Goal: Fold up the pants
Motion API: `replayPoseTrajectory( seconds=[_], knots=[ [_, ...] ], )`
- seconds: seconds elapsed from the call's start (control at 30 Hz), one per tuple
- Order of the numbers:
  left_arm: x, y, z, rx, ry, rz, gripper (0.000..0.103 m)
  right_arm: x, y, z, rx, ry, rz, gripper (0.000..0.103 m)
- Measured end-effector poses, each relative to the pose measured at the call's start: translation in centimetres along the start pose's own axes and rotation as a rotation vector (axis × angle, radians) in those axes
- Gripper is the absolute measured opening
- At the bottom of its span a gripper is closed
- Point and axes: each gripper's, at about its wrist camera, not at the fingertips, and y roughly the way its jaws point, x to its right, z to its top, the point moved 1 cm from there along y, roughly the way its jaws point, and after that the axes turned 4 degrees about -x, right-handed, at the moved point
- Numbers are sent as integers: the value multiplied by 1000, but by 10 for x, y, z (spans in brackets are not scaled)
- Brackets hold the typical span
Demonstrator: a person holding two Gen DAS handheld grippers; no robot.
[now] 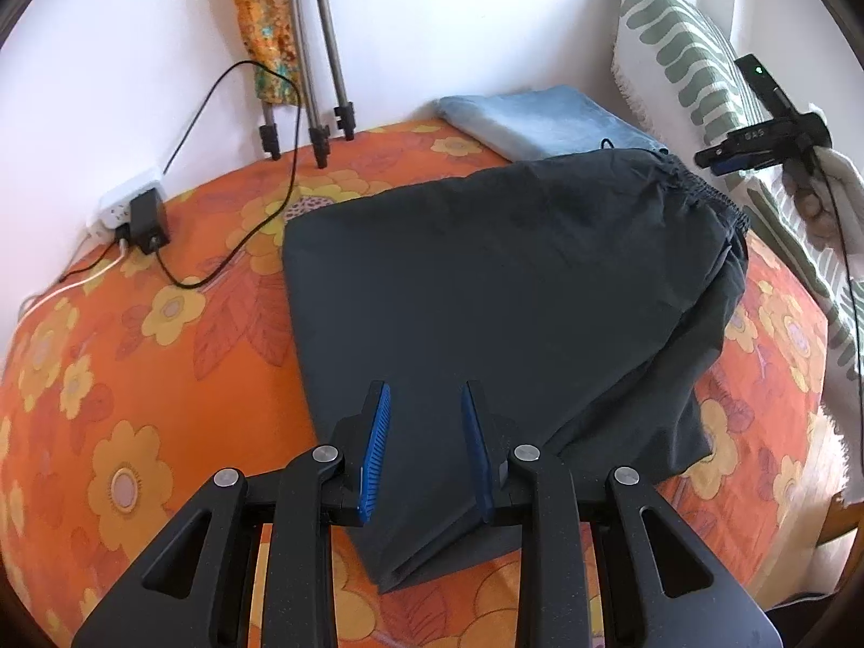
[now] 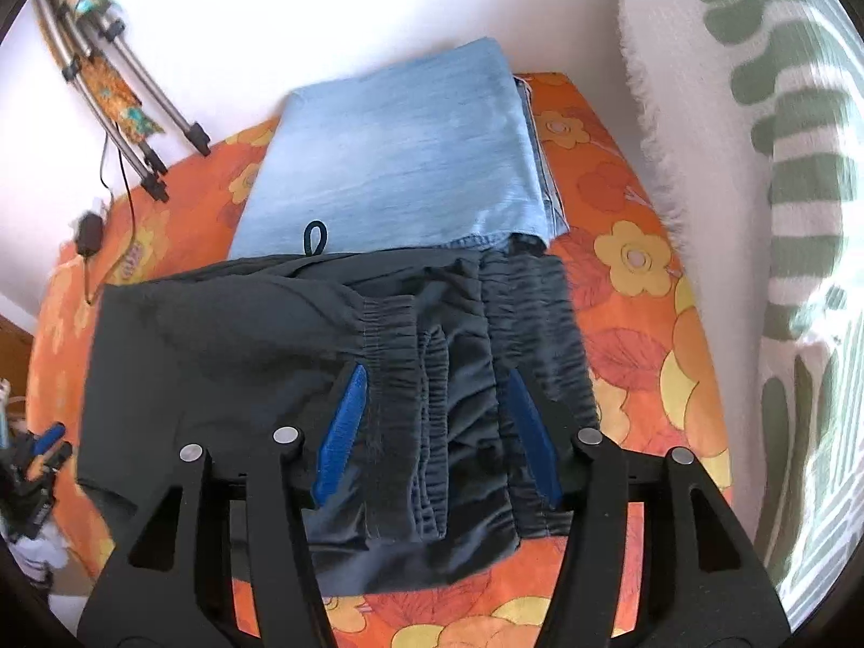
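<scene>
Dark pants lie folded on the orange flowered bedspread, with the gathered elastic waistband at the right. My left gripper hovers over the near folded edge, open, its blue pads apart with only flat cloth showing below them. In the right wrist view my right gripper stands open above the bunched waistband, and no pad presses the fabric. The left wrist view shows the right gripper at the far right, held by a hand.
Folded light-blue jeans lie behind the pants against the white wall. Tripod legs, a white power strip with a black adapter and cables sit at the back left. A green-and-white cushion lines the right side.
</scene>
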Motion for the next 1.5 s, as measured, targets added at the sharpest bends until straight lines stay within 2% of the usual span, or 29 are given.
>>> replayPoseTrajectory(
  seconds=[0.07,0.13,0.17,0.23,0.27,0.37,0.47,0.57,0.63,0.73,0.83,0.97,1.13,1.23,1.33,1.43,1.5],
  knots=[
    [-4,-2,-3,-1,-4,6,25,8,-4,0,12,29,29,57],
    [-10,-3,-5,3,-10,27,25,4,-11,-2,15,3,31,57],
    [-14,-3,-7,1,-24,27,25,3,-15,-4,26,10,53,57],
    [-24,-4,-10,-1,-65,22,25,-5,-23,-12,41,14,154,57],
    [-29,-4,-12,-1,-83,22,25,-11,-23,-15,41,-1,166,57],
    [-42,-6,-20,-8,-134,15,26,-37,-17,-31,42,-81,128,57],
    [-53,-8,-27,-19,-179,0,33,-53,3,-43,33,-122,74,57],
    [-65,-9,-29,-30,-216,-14,34,-65,26,-52,1,-191,-49,57],
    [-72,-10,-27,-31,-225,-14,34,-70,33,-55,-16,-209,-94,57],
    [-86,-8,-16,-32,-242,-43,34,-76,19,-58,13,-178,-54,57],
    [-97,-3,1,-36,-246,-68,34,-110,-12,-69,79,-232,20,57],
    [-115,14,28,-50,-277,-142,34,-178,-41,-97,133,-358,151,57],
    [-130,38,56,-74,-307,-196,35,-269,-41,-140,117,-496,295,57],
    [-130,51,68,-85,-293,-207,34,-309,-32,-160,110,-562,320,58],
    [-128,62,76,-98,-262,-220,35,-349,-17,-185,116,-668,297,63],
    [-128,73,81,-115,-245,-238,35,-374,4,-190,93,-714,294,63],
    [-129,79,83,-119,-239,-246,35,-385,14,-190,104,-739,257,64]
  ],
)
